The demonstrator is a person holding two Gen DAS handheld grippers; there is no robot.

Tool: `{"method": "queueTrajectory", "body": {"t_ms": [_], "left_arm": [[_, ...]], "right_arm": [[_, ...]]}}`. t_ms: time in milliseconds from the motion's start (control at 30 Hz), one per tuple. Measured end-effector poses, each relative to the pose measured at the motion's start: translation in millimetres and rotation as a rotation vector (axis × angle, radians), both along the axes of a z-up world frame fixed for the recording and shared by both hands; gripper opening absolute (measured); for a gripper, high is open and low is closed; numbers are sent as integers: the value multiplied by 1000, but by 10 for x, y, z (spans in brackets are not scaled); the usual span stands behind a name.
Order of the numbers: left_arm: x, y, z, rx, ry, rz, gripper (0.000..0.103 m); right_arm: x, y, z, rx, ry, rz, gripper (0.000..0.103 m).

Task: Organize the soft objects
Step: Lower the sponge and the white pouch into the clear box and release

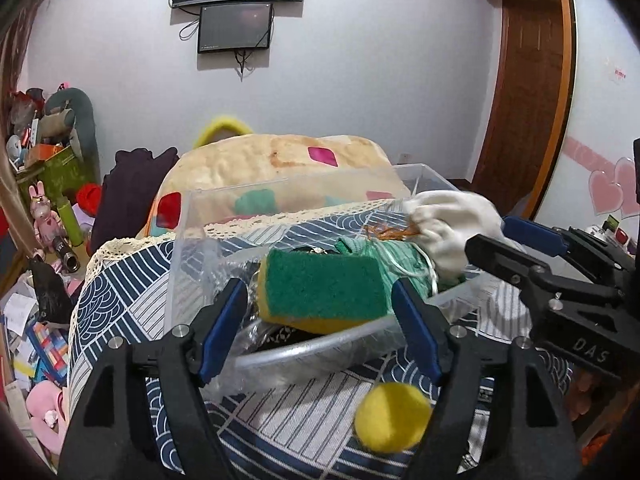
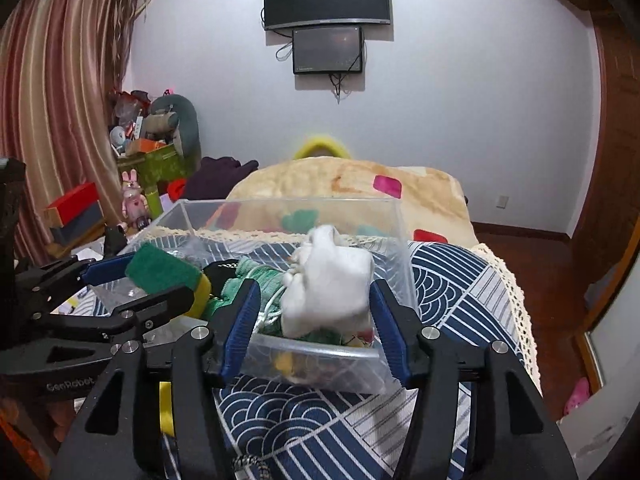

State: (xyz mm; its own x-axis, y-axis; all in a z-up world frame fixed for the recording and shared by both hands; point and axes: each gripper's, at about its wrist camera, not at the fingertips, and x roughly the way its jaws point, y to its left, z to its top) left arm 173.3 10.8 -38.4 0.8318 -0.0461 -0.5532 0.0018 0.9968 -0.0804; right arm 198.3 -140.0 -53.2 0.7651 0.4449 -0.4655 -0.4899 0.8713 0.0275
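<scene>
Left gripper point(image 1: 320, 300): jaws spread, flanking the sponge point(image 1: 320, 290), rough green top, yellow foam base, in clear plastic bin point(image 1: 180, 240).
Right gripper point(image 2: 314, 320): jaws spread beside white cloth pouch point(image 2: 328, 288), over bin.
Yellow ball point(image 1: 392, 416): fuzzy, on patterned bedspread point(image 1: 120, 280).

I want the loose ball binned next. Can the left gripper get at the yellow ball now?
Probably yes: the yellow ball lies bare on the cloth just below the open left gripper, outside the clear bin.

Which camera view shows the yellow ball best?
The left wrist view: the yellow ball lies in full sight on the patterned cloth, outside the clear box, by the left gripper. The right wrist view does not show it clearly.
</scene>
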Motion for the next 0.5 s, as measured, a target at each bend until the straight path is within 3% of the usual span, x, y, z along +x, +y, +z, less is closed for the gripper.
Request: {"method": "queueTrajectory", "body": {"t_ms": [500], "left_arm": [[-637,10,193,-19,-107,15,87]], "right_arm": [[-405,-155,128,33,-69,17,57]]}}
